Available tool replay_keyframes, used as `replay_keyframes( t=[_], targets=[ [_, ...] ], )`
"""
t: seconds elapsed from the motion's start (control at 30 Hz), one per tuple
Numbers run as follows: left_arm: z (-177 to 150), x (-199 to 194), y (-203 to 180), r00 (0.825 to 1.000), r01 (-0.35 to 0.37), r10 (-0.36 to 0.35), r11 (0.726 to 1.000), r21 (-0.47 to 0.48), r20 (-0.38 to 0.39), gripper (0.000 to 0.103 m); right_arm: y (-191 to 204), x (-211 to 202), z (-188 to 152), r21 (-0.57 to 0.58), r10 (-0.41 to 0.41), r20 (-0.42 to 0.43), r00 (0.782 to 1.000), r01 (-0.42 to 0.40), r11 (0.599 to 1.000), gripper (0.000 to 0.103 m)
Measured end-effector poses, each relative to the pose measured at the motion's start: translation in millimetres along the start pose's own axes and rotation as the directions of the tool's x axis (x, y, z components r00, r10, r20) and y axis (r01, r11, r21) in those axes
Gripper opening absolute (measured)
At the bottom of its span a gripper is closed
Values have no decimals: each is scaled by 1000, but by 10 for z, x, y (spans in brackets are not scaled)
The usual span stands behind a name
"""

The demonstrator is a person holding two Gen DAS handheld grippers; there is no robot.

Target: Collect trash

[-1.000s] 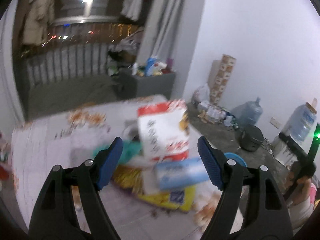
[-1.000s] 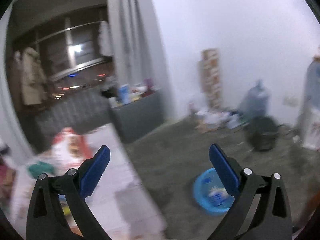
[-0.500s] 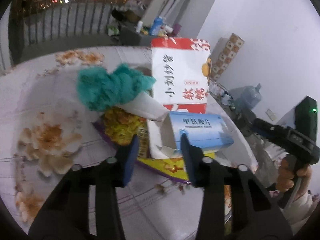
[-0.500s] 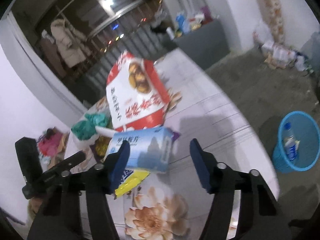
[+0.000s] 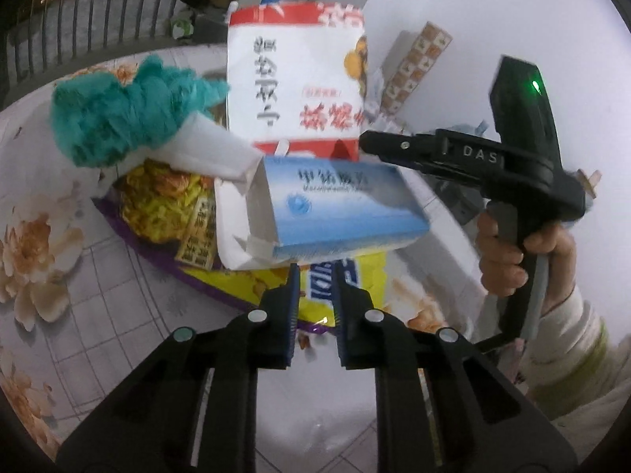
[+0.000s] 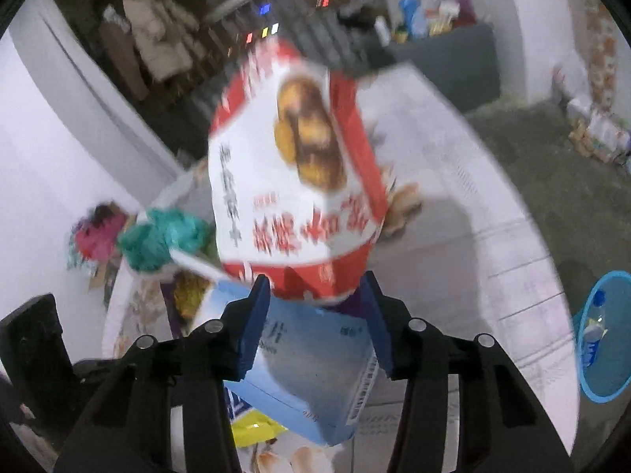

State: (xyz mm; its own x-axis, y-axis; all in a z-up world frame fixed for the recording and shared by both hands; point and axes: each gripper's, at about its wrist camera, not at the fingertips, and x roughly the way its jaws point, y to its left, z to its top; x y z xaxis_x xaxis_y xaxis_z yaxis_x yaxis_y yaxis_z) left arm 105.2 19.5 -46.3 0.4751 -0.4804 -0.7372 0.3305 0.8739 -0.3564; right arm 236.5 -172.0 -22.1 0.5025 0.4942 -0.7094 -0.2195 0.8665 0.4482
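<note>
A trash pile lies on the flowered table (image 5: 98, 315): a red-and-white snack bag (image 5: 295, 79), an open blue box (image 5: 335, 209), a teal cloth (image 5: 126, 110) on a white paper cup (image 5: 205, 149), and a yellow wrapper (image 5: 252, 280). My left gripper (image 5: 314, 276) is nearly closed, its jaws either side of the yellow wrapper's front edge. My right gripper (image 6: 317, 287) has narrowed its jaws around the bottom of the snack bag (image 6: 295, 181), above the blue box (image 6: 311, 374). The right gripper body (image 5: 473, 157) shows in the left wrist view.
A blue waste basket (image 6: 603, 335) holding some trash stands on the floor right of the table. A grey cabinet (image 6: 441, 63) with bottles stands beyond. Clutter lies along the far wall (image 6: 591, 134). A railing (image 5: 79, 23) runs behind the table.
Both grippers moved in to the pile and narrowed their jaws. The left closed toward the yellow wrapper; the right closed around the snack bag's bottom.
</note>
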Motion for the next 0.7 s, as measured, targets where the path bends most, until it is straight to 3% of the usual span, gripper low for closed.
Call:
replay_keyframes(
  t=[0.23, 0.47, 0.7],
  targets=[
    [-76, 81, 20, 999, -6, 5, 1000, -17, -33, 13, 59, -62, -387, 26, 116, -166, 979, -114, 993, 47],
    [-195, 42, 78, 999, -2, 0, 999, -54, -37, 9, 53, -190, -675, 85, 188, -217, 958, -173, 981, 47],
    [-244, -93, -13, 999, 40, -42, 997, -65, -27, 7, 141, -367, -890, 39, 194, -262, 945, -190, 981, 47]
  ],
)
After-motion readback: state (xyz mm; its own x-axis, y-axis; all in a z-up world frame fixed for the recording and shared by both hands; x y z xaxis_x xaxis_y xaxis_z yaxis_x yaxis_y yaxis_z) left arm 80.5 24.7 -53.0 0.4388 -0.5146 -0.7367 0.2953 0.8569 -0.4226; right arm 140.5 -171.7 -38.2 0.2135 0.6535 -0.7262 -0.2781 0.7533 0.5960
